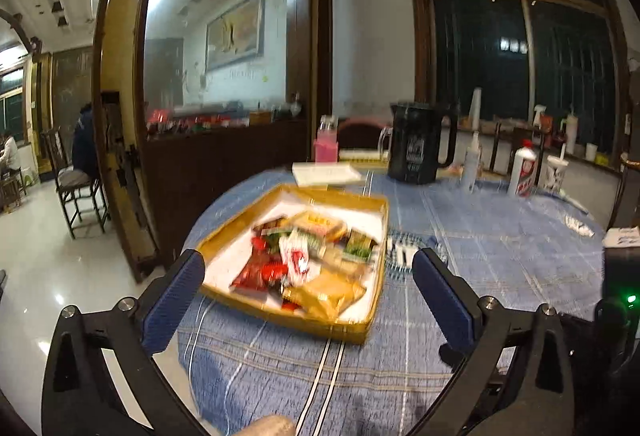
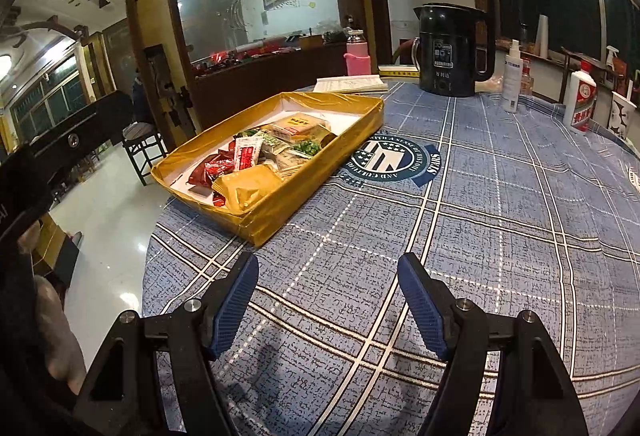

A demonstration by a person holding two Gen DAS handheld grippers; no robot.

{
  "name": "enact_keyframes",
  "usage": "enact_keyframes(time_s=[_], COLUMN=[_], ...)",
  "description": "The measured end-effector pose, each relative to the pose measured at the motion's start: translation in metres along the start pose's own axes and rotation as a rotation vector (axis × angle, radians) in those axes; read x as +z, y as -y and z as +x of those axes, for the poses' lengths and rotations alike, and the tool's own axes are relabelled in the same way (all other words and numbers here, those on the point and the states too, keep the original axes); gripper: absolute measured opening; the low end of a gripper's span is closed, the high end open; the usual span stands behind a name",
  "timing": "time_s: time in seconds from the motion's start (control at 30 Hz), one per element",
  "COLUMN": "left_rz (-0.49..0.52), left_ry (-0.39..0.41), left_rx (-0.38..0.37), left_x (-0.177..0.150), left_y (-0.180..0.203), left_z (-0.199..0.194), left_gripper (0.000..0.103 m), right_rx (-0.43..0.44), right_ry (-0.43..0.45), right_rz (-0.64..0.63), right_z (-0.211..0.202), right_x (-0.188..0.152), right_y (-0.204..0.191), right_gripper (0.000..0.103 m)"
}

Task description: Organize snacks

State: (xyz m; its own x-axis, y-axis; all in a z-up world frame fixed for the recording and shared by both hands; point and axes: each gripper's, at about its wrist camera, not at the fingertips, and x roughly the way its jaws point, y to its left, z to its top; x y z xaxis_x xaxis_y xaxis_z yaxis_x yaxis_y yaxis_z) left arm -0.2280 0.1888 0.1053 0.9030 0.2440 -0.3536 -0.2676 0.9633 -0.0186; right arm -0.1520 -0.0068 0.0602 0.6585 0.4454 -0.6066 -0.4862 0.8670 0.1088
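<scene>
A shallow gold tray (image 1: 362, 328) (image 2: 276, 212) with a white floor sits near the left edge of a round table. Inside it lie several snack packets (image 1: 308, 260) (image 2: 256, 160): red ones, green ones, a white and red sachet and a big yellow pouch. My left gripper (image 1: 308, 264) stands wide open just in front of the tray, which appears between the blue pads with nothing gripped. My right gripper (image 2: 328, 264) is open over the bare blue checked tablecloth (image 2: 500, 236), short of the tray's near corner, holding nothing.
At the back of the table stand a black kettle (image 2: 450, 52), a pink bottle (image 2: 357, 54), a white spray bottle (image 2: 512, 78), a white liquor bottle (image 2: 580, 98) and flat white papers (image 2: 352, 84). The table edge drops to a shiny floor on the left. A chair (image 1: 76, 180) with a seated person stands beyond.
</scene>
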Motion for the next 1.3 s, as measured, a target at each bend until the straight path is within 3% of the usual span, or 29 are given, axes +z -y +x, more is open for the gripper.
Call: enact_keyframes(time_s=[0.23, 0.5, 0.83, 1.3], left_rz=[0.03, 0.065, 0.069, 0.076], left_ry=[-0.133, -0.204, -0.302, -0.328], left_rx=[0.038, 0.056, 0.02, 0.014], left_x=[-0.012, -0.018, -0.025, -0.028], left_y=[0.012, 0.029, 0.043, 0.043], left_z=[0.023, 0.037, 0.055, 0.063], left_gripper=[0.103, 0.103, 0.103, 0.103], right_rx=[0.037, 0.053, 0.06, 0.059], right_ry=[0.005, -0.002, -0.027, -0.065], right_rz=[-0.034, -0.041, 0.001, 0.0], right_z=[-0.003, 0.002, 0.009, 0.019], right_x=[-0.002, -0.002, -0.004, -0.005], right_y=[-0.006, -0.001, 0.019, 0.018], right_gripper=[0.074, 0.075, 0.076, 0.077])
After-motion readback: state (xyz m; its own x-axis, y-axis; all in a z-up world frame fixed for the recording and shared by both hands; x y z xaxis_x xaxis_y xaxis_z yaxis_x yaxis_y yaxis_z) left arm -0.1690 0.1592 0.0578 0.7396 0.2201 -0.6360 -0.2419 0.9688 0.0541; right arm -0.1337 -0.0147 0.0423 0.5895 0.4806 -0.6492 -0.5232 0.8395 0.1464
